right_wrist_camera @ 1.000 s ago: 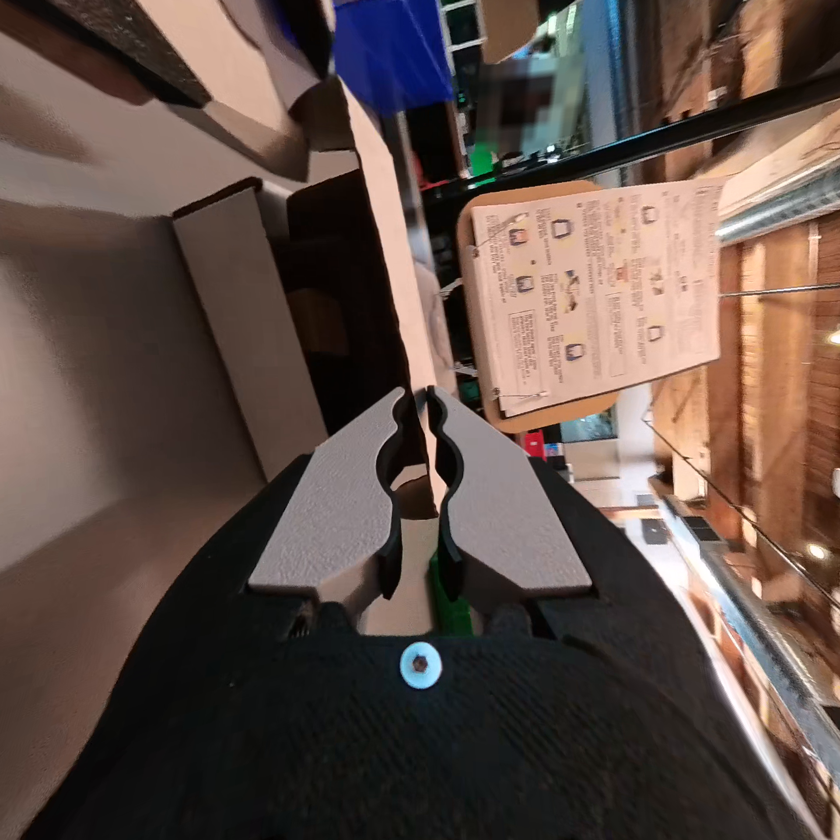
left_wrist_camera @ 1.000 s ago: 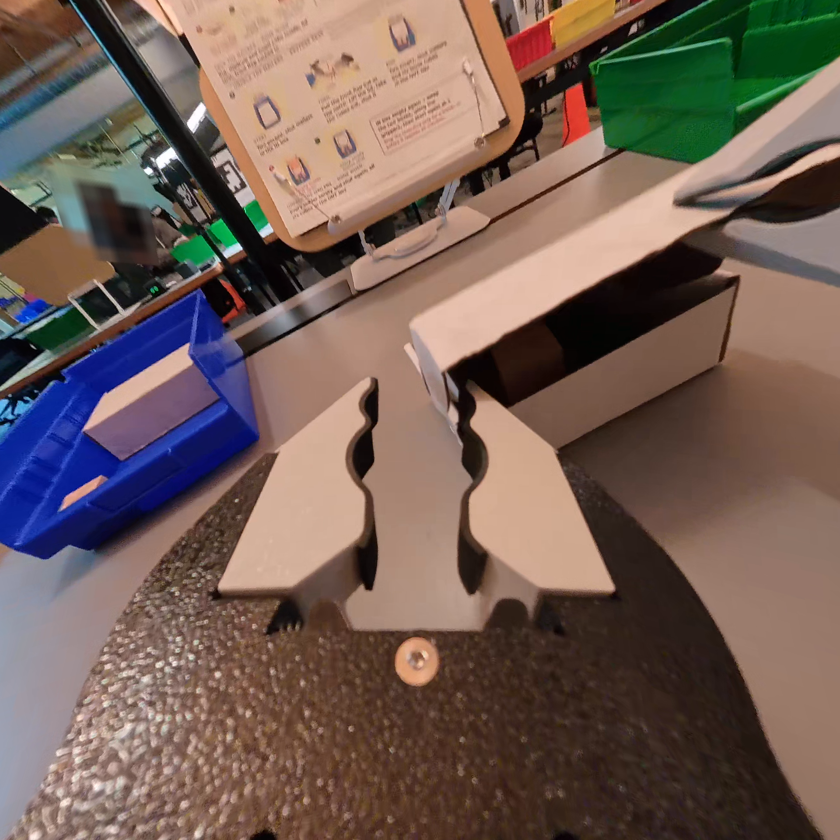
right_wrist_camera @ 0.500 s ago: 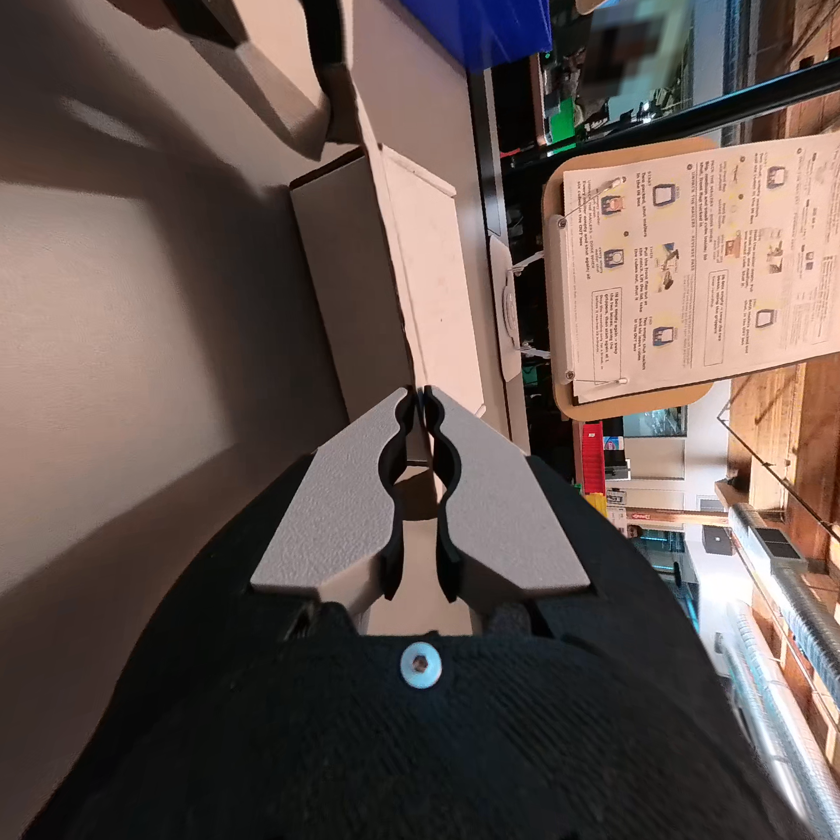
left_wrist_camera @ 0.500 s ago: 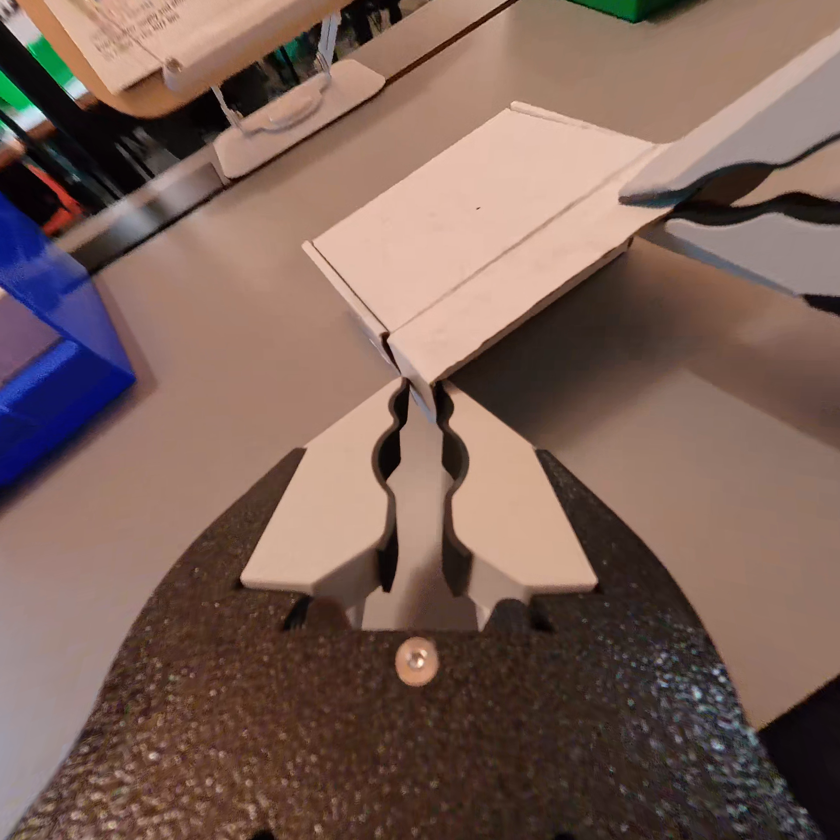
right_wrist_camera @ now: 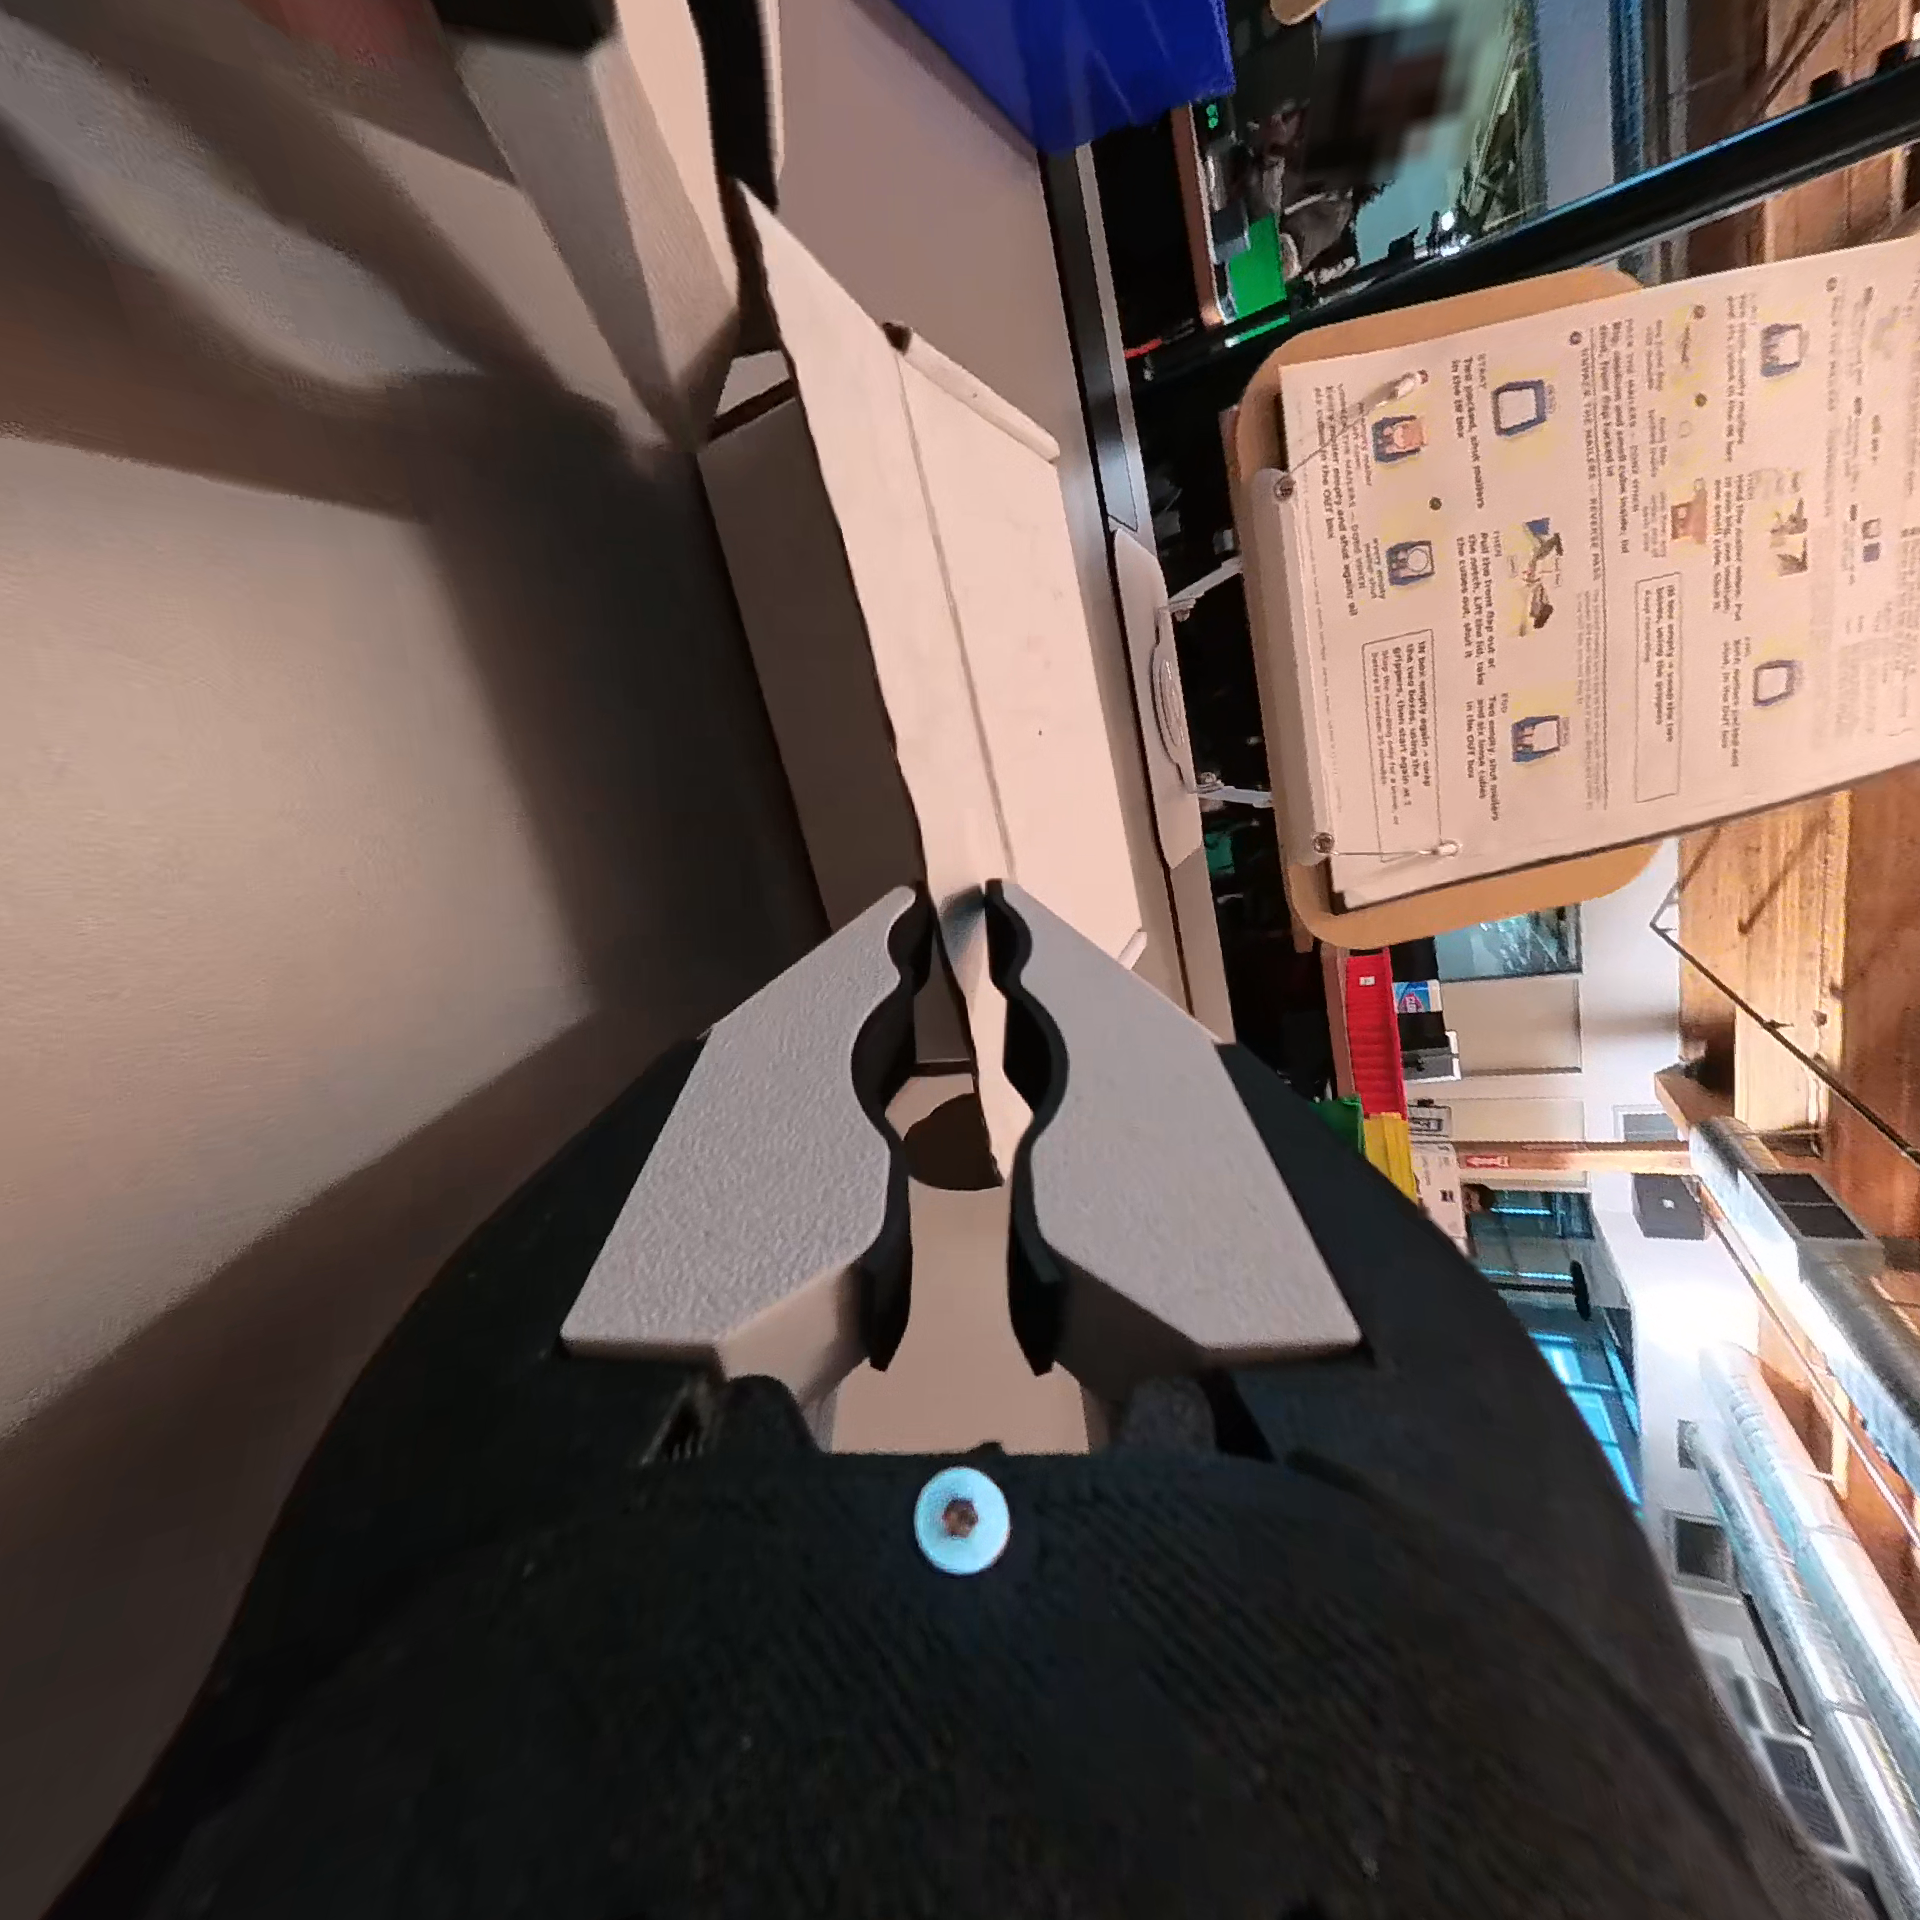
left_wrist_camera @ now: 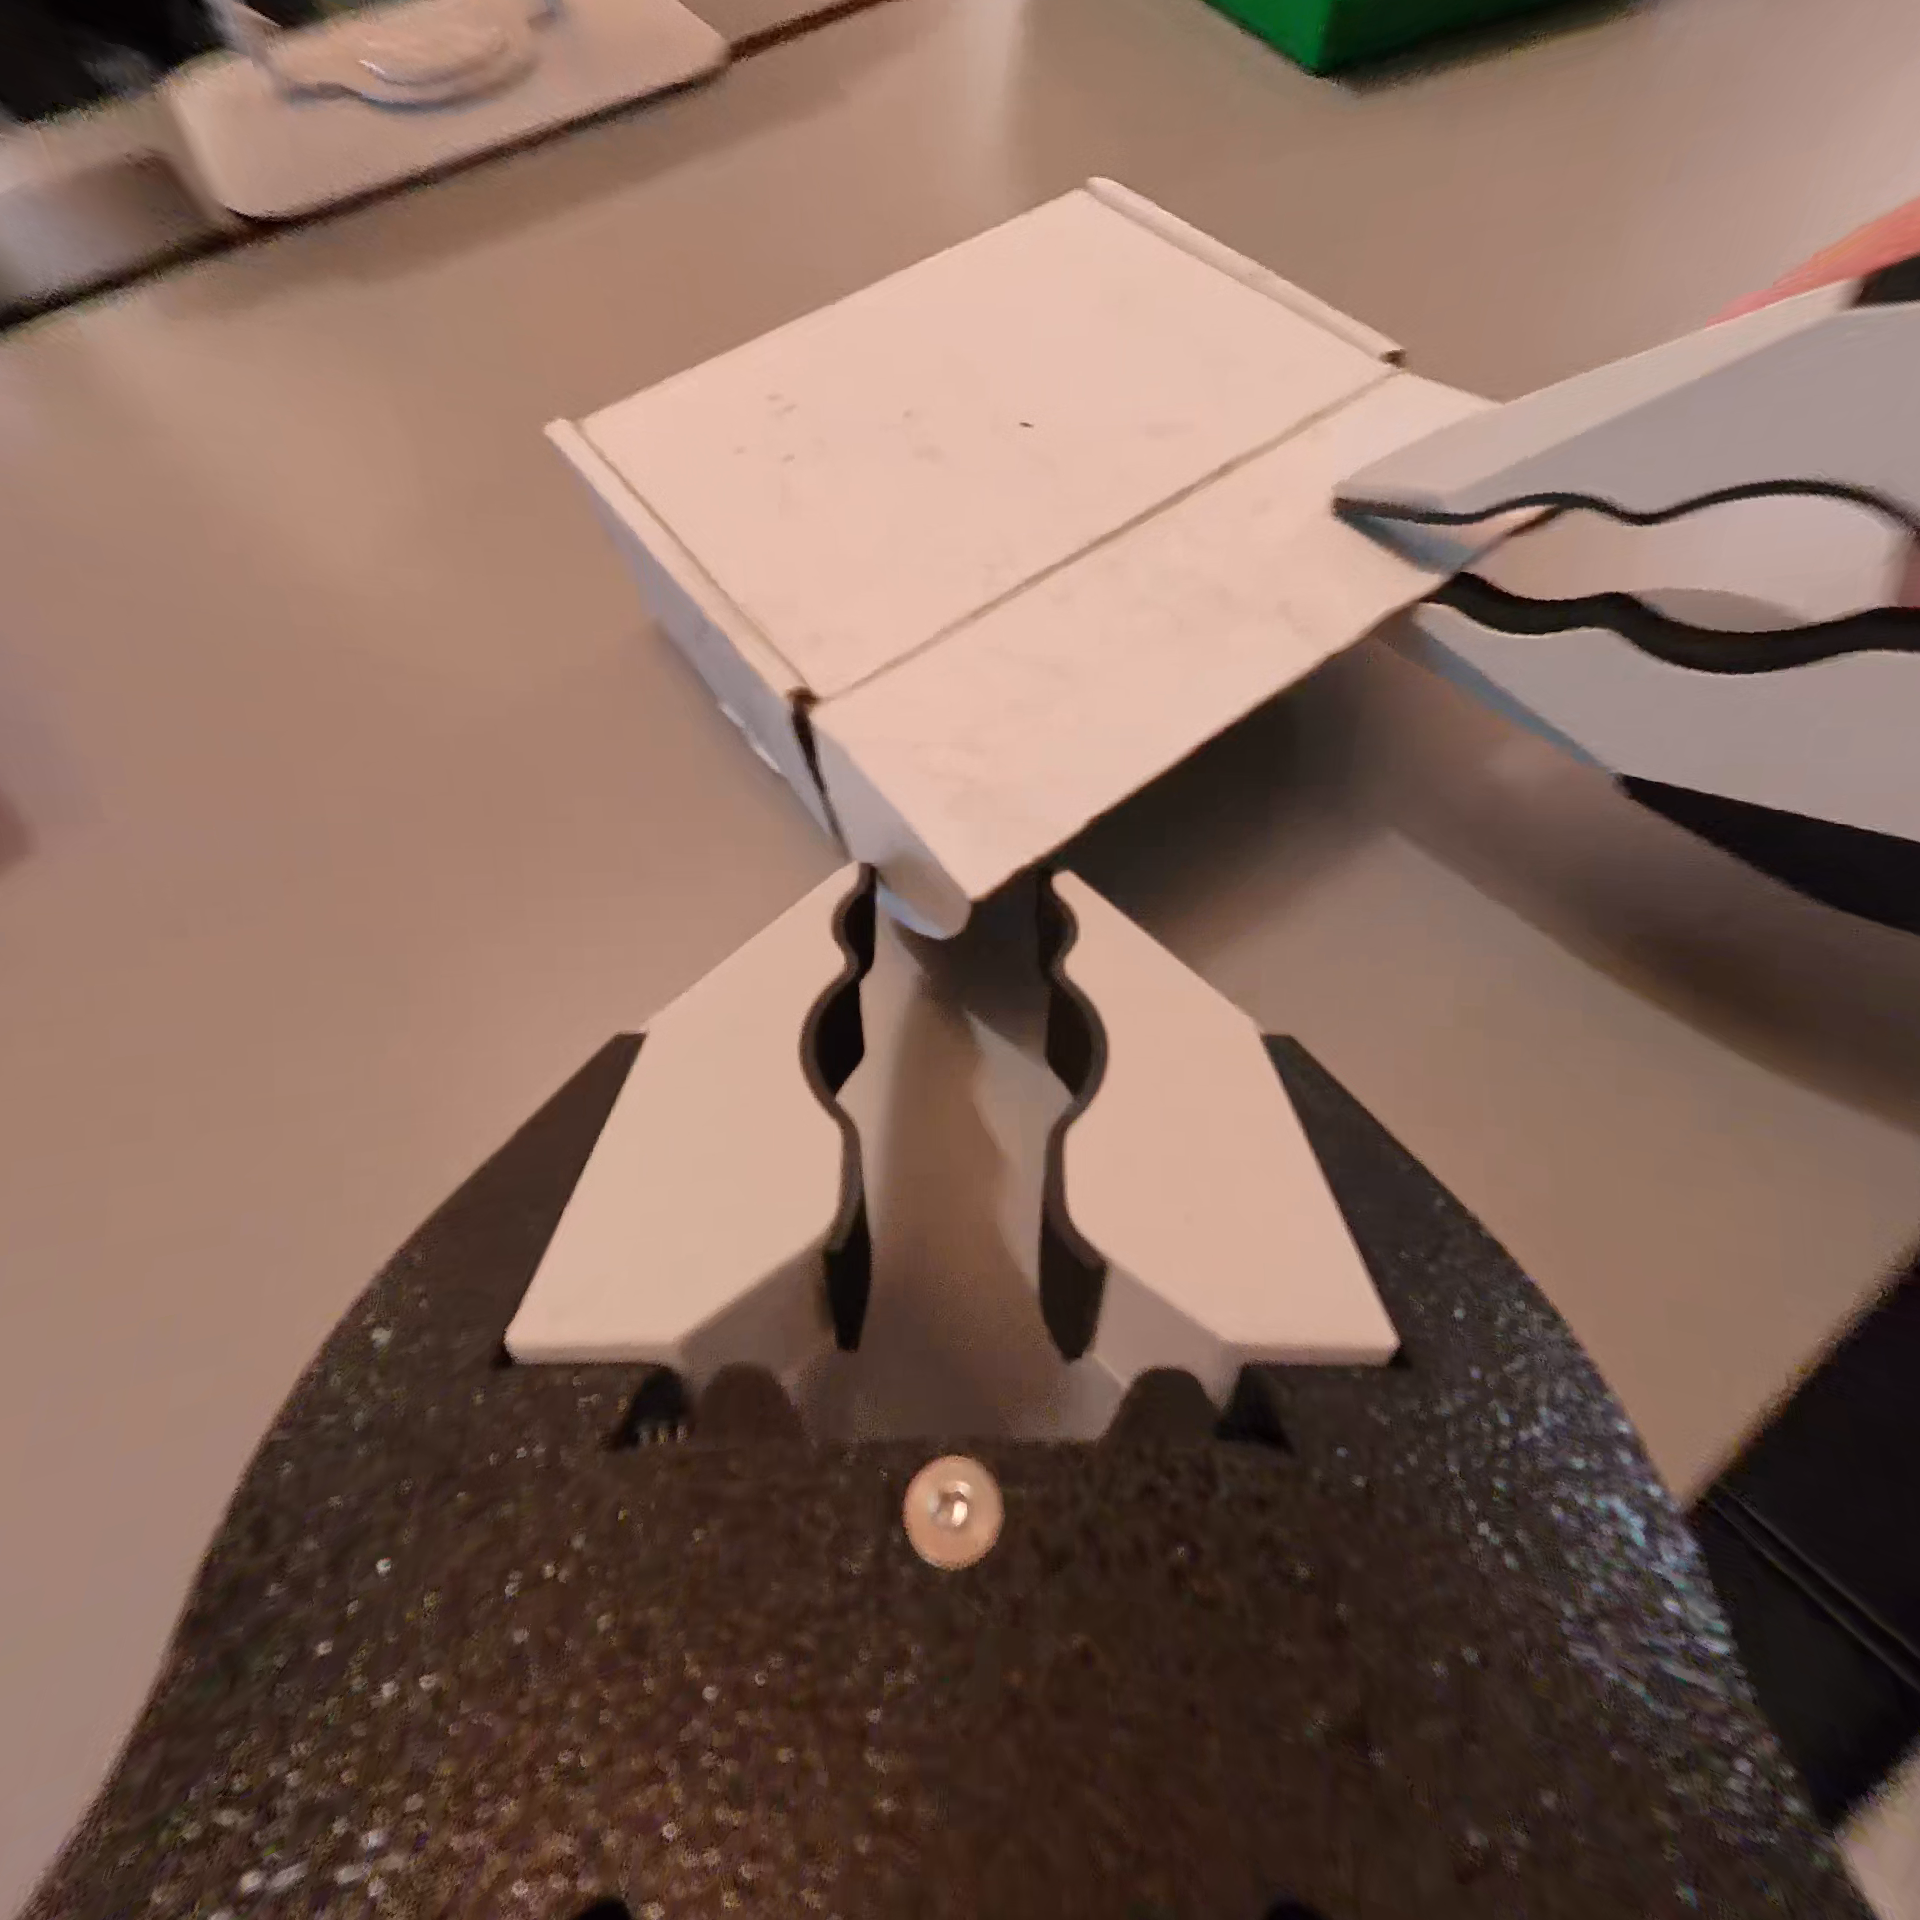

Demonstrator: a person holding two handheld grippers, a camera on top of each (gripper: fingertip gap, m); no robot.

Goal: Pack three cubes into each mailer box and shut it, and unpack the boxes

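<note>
White cardboard mailer box (left_wrist_camera: 966,499) rests on the grey surface (left_wrist_camera: 312,727), lid down, front flap (left_wrist_camera: 1091,707) jutting outward. Right gripper (left_wrist_camera: 1382,540) has its jaws pinched on the flap's far corner. Left gripper (left_wrist_camera: 956,894) sits at the flap's near corner, jaws narrowly parted, the rounded corner between the tips; contact cannot be told. A clipboard stand (right_wrist_camera: 1558,582) rises behind.

**A:** Your right claw (right_wrist_camera: 954,899) has its 2 fingers pinched on the front flap (right_wrist_camera: 961,966) of the white mailer box (right_wrist_camera: 977,582), whose lid is down.

**B:** Beyond it you see an instruction sheet (right_wrist_camera: 1600,582) on a stand and a blue bin (right_wrist_camera: 1122,62) on the surface (right_wrist_camera: 260,727).
</note>
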